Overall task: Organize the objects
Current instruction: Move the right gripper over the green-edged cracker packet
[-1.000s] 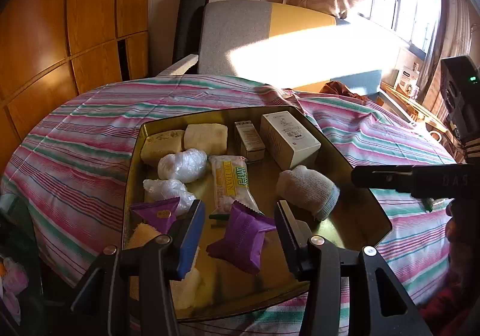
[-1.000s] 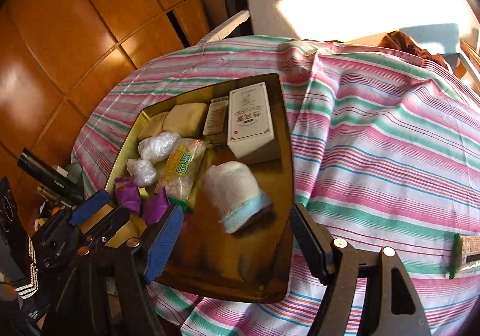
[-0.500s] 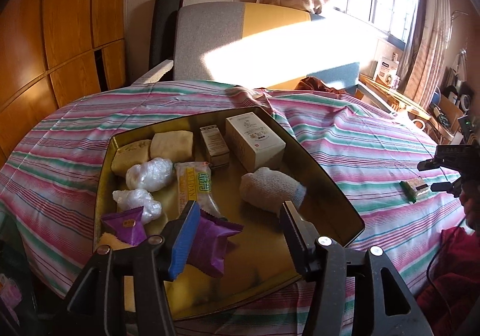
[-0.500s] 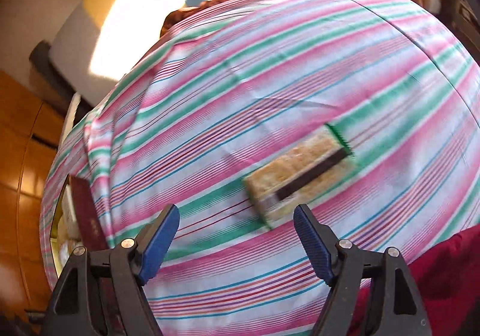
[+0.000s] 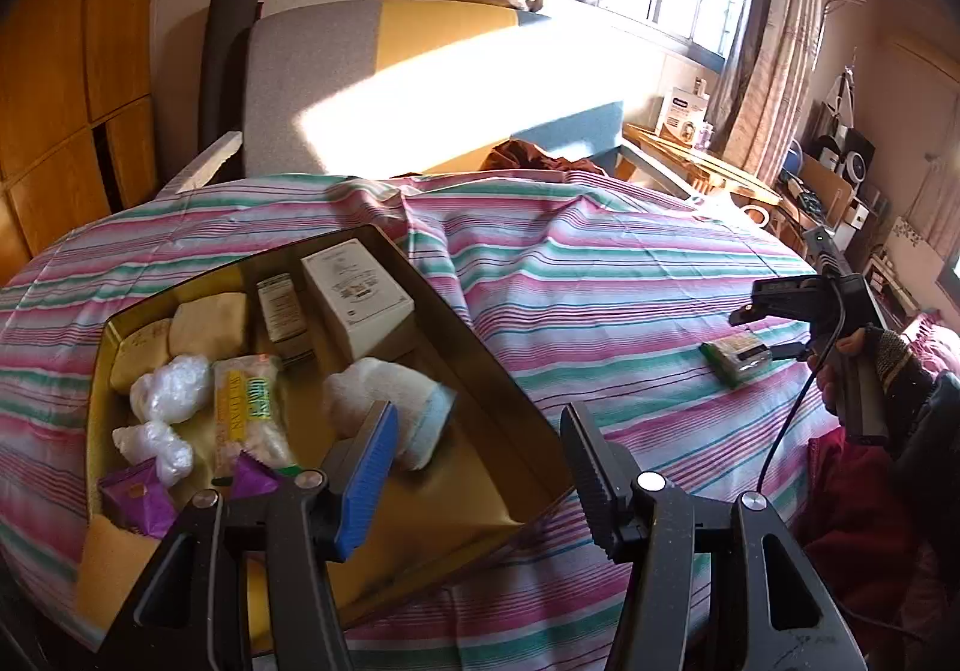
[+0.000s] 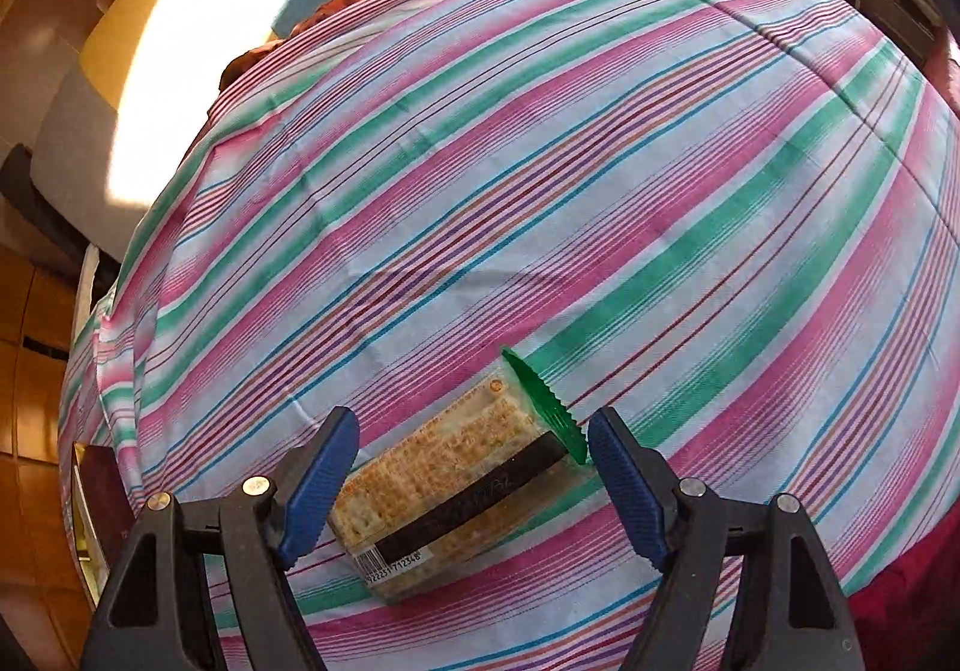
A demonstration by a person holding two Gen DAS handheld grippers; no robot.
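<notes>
A cracker packet (image 6: 456,476) with a green end and a black band lies on the striped cloth; it also shows in the left wrist view (image 5: 737,358). My right gripper (image 6: 474,476) is open, with its fingers on either side of the packet and not touching it. It appears in the left wrist view (image 5: 774,323) held in a gloved hand. My left gripper (image 5: 480,476) is open and empty above the near right edge of the gold tray (image 5: 498,371). The tray holds a white sock roll (image 5: 384,389), a white box (image 5: 357,287), purple packets (image 5: 135,497) and wrapped snacks (image 5: 246,407).
The round table wears a striped pink and green cloth (image 5: 600,275). A grey and yellow chair (image 5: 372,77) stands behind it. Wooden cabinets (image 5: 54,89) are at the left. A cluttered side table (image 5: 708,161) stands by the window at the right.
My right gripper has swung away from the tray and come down around the cracker packet. My left gripper has drawn back to the right, off the purple packet.
</notes>
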